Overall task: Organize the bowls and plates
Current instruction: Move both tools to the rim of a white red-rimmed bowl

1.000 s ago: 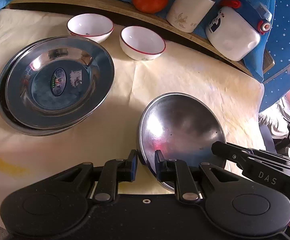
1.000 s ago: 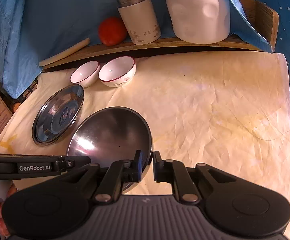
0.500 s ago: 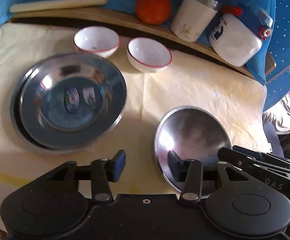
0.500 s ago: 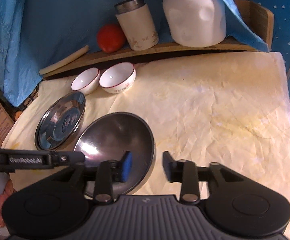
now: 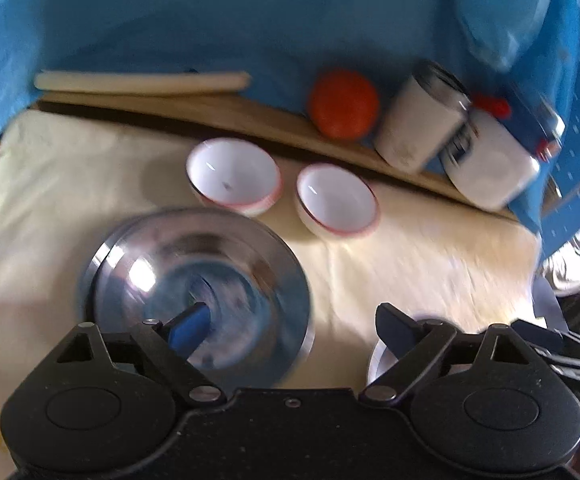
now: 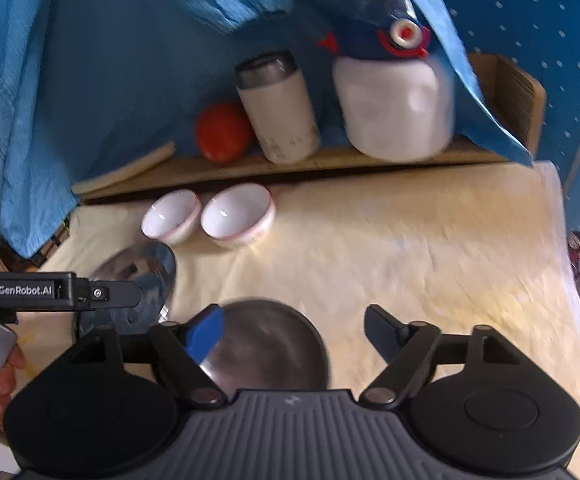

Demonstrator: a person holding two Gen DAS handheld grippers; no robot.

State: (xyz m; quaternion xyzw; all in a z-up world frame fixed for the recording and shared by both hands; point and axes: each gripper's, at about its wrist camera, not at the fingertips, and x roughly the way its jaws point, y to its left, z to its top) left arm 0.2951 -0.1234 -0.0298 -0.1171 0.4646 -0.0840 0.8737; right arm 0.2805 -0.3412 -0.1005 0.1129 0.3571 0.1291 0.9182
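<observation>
A: Where is the steel bowl [image 6: 267, 344] sitting, and is anything gripping it?

B: It is resting on the cream cloth [image 6: 430, 264], just right of the stack of steel plates [image 5: 197, 292] and nearer the camera than the two white bowls. Nothing is gripping it. The right gripper [image 6: 294, 334] is standing with its jaws wide apart, having just been opening; the bowl is showing below and between them, but the pads are not pressing on it. The left gripper [image 5: 298, 330] is likewise spread, jaws just been opening, with only the plates and bare cloth showing in the gap.

A: And the rest of the crockery?

B: The left white bowl [image 5: 233, 176] and the right white bowl [image 5: 337, 199] are sitting side by side just beyond the plates, close to the wooden shelf [image 5: 249, 120]. Whether they touch, I cannot tell through the blur.

A: How would you expect the steel bowl to handle?

B: I am judging it light, stiff and slippery: thin polished metal with a rounded wall. The rim is the only sensible hold, one pad inside and one outside, since the curved side would likely be sliding out of a pinch. The white bowls are looking like ceramic, so heavier and chippable; again I would be taking the rim, and setting one into the other gently.
</observation>
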